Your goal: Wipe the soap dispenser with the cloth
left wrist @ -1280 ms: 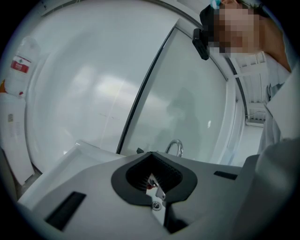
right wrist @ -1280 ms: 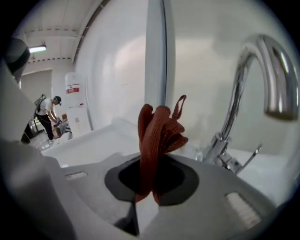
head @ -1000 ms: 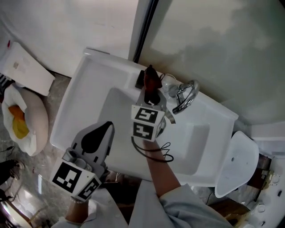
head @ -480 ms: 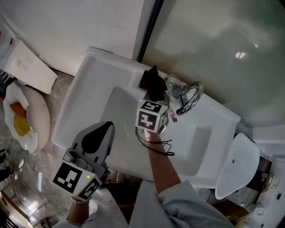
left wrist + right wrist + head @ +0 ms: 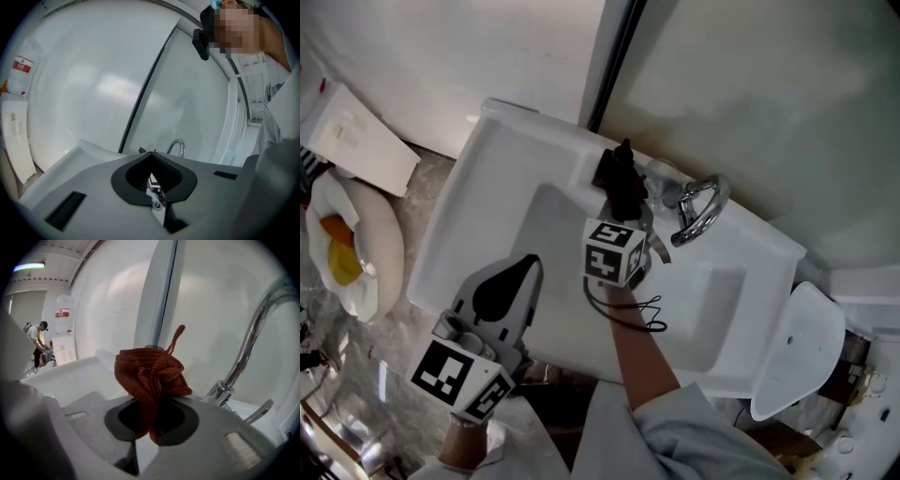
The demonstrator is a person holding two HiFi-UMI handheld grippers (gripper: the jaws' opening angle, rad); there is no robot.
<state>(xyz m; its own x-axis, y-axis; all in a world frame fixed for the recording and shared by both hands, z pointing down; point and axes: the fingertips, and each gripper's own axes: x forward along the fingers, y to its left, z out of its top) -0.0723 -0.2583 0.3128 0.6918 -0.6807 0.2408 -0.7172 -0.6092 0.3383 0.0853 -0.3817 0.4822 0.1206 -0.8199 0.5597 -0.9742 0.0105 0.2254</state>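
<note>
Right tongs (image 5: 149, 420) pinch the red cloth (image 5: 151, 373) near the faucet (image 5: 243, 348); left tongs (image 5: 153, 161) sit clenched, empty.

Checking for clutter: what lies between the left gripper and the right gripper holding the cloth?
Only bare white sink basin, as the head view shows. The left gripper is shut on nothing; the right gripper grips the cloth near the faucet.

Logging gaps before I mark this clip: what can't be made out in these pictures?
Soap dispenser: in the right gripper view the cloth in the right gripper covers what stands behind it; the head view shows no clear outline either.
Cloth touching the dispenser or not: cannot tell, any view.
Faucet: spout cut off by the right gripper view's edge.
Bottle label, left gripper view: too small to read.
</note>
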